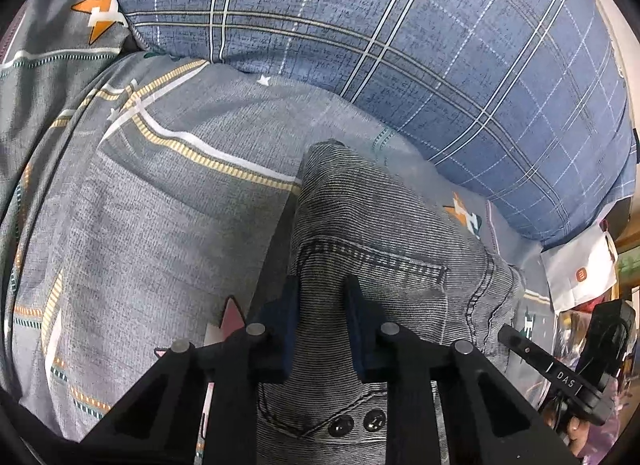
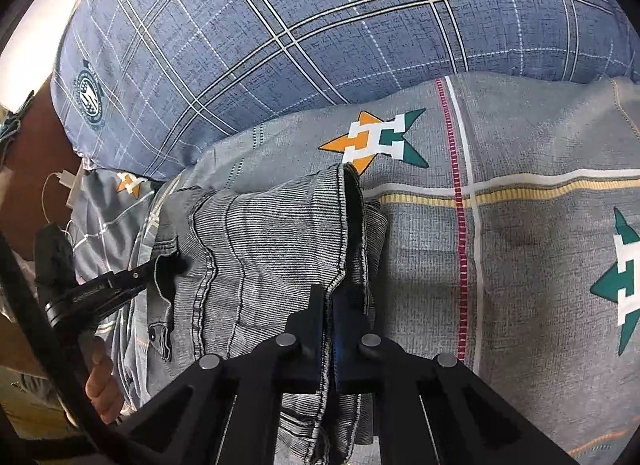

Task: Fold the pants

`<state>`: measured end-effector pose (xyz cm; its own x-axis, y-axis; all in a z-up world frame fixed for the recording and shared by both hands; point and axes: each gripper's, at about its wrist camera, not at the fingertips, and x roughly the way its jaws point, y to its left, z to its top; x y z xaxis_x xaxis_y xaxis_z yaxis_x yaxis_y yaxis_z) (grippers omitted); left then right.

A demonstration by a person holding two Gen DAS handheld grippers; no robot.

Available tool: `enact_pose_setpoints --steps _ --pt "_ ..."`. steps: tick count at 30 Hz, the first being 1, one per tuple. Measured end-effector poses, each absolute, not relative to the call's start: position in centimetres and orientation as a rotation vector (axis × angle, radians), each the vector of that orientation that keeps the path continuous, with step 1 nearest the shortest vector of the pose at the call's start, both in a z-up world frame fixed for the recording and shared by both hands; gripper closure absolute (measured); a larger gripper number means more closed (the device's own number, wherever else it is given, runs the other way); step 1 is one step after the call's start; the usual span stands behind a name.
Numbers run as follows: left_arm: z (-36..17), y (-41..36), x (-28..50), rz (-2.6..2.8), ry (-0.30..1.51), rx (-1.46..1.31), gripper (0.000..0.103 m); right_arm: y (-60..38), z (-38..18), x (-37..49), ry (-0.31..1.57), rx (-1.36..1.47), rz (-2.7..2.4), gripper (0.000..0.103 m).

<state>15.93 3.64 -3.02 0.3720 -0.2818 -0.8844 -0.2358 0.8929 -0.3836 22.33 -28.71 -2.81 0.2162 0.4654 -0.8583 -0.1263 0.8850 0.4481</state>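
Note:
Grey striped denim pants [image 1: 380,225] lie bunched on a grey bed cover [image 1: 140,245] printed with stars. My left gripper [image 1: 322,285] is shut on a raised fold of the pants near a pocket seam, with the cloth filling the gap between its dark pads. Two buttons show just below the fingers. In the right wrist view the pants [image 2: 272,233] spread to the left. My right gripper [image 2: 330,293] is shut on their stitched edge, pads pressed together over the seam. The left gripper's fingers [image 2: 160,265] reach into the cloth from the left, held by a hand [image 2: 104,385].
A large blue plaid pillow [image 1: 400,45] [image 2: 280,25] lies along the far side of the bed. A white bag [image 1: 576,277] stands off the bed at the right. A white charger and cable [image 2: 68,181] lie at the bed's left edge.

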Motion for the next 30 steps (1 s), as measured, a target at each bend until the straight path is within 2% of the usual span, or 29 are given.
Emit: enact_pose_setpoints --steps 3,5,7,9,11,12,13,15,16,18,20,22,24,25,26,28,30 --pt "-3.0 3.3 15.9 -0.036 1.212 -0.473 0.079 -28.3 -2.5 22.2 1.276 0.265 0.413 0.099" --pt "-3.1 3.3 16.0 -0.035 1.222 -0.482 0.071 -28.2 -3.4 22.3 1.307 0.269 0.423 0.099" --pt "-2.8 3.3 16.0 -0.059 1.232 -0.5 0.057 -28.5 -3.4 22.6 1.308 0.288 0.431 0.097" --pt "-2.3 3.3 15.7 -0.078 1.221 -0.517 0.052 -29.1 -2.9 22.6 1.31 0.33 0.447 0.097" --pt "-2.0 3.5 14.8 -0.079 1.214 -0.529 0.052 -29.8 -2.3 22.2 1.298 0.382 0.461 0.094" --pt "-2.0 3.7 14.2 -0.083 1.214 -0.544 0.051 -30.5 -2.1 21.6 1.285 0.429 0.466 0.084" --pt "-2.1 3.9 13.6 -0.087 1.215 -0.567 0.051 -30.9 -1.9 21.2 1.281 0.452 0.47 0.064" --pt "-2.8 4.5 11.9 -0.086 1.229 -0.627 0.051 -31.6 -1.7 19.5 1.26 0.49 0.473 0.038" --pt "-3.2 4.8 11.1 -0.084 1.23 -0.653 0.051 -31.5 -1.6 18.7 1.245 0.495 0.47 0.038" --pt "-3.8 5.2 9.6 -0.062 1.226 -0.683 0.052 -31.4 -1.6 17.3 1.235 0.487 0.475 0.038" --pt "-4.2 5.2 8.8 -0.065 1.218 -0.701 0.052 -31.3 -1.6 16.7 1.219 0.476 0.465 0.046" --pt "-3.9 5.1 8.7 -0.07 1.195 -0.69 0.053 -30.7 -1.5 16.5 1.213 0.455 0.486 0.063" --pt "-3.6 4.9 8.9 -0.068 1.179 -0.655 0.057 -30.0 -1.5 16.5 1.214 0.426 0.504 0.07" --pt "-3.7 4.8 9.0 -0.065 1.182 -0.651 0.059 -29.7 -1.6 16.5 1.217 0.4 0.493 0.082" --pt "-3.8 4.7 9.0 -0.063 1.182 -0.651 0.06 -29.6 -1.6 16.4 1.217 0.371 0.47 0.086" --pt "-3.6 4.5 9.0 -0.056 1.176 -0.632 0.063 -30.1 -1.5 16.5 1.224 0.364 0.441 0.093" --pt "-3.6 4.3 9.3 -0.048 1.177 -0.612 0.063 -30.4 -1.3 16.6 1.225 0.368 0.44 0.094"
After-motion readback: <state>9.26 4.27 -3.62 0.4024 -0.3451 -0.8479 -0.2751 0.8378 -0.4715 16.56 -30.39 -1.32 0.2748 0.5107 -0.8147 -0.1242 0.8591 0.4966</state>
